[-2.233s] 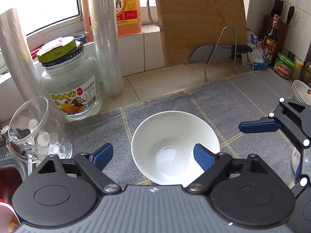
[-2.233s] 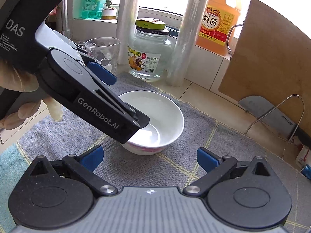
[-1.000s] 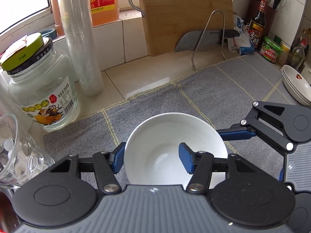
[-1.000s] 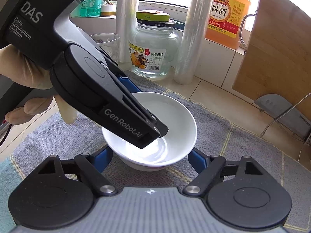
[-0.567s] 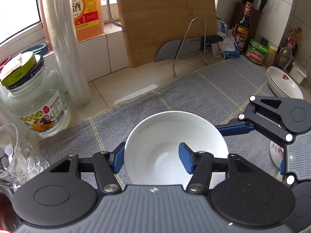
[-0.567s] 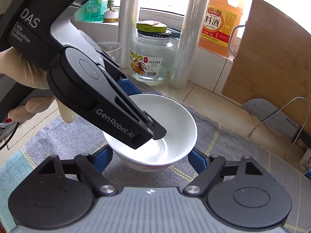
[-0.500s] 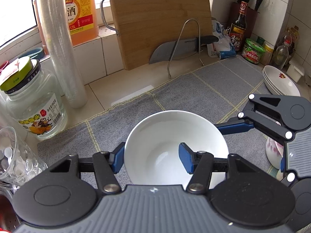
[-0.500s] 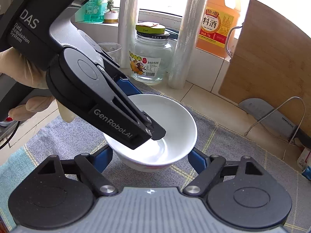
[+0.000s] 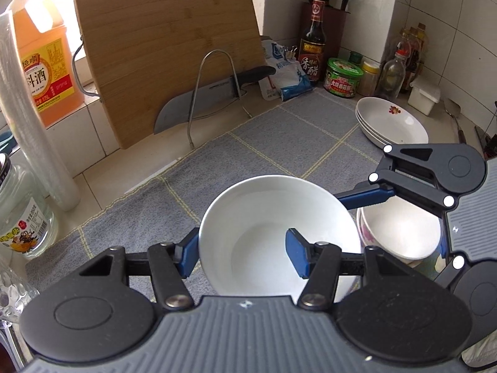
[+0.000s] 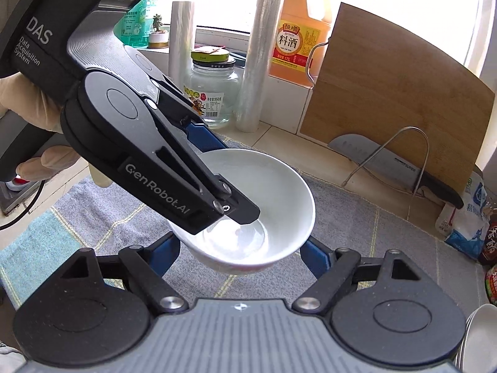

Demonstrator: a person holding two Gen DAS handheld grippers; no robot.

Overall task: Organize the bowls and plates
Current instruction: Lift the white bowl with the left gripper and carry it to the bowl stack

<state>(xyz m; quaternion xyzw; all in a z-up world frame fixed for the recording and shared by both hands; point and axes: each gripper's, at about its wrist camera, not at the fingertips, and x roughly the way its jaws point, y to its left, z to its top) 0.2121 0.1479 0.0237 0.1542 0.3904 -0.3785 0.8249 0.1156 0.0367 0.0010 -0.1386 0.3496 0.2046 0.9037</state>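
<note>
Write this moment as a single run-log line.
left gripper: shut on white bowl, lifted | right gripper: open, flanking bowl | floral bowl: on mat, right | plate stack: beyond

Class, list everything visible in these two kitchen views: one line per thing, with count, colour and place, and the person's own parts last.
white bowl: one, white, gripped at its rim.
second bowl: one, white with pink flowers, on mat beside it.
plates: a stack, white, far right of mat.
mat: one, grey checked, on the counter.
cutting board: one, wooden, leaning at back.
cleaver: one, grey blade, in wire stand.
cooking wine jug: one, orange, on sill.
glass jar: one, clear, green lid.
film rolls: two, clear, upright.
vinegar bottle: one, dark, back corner.
left gripper: black, blue pads, clamping bowl.
right gripper: open, under bowl.
</note>
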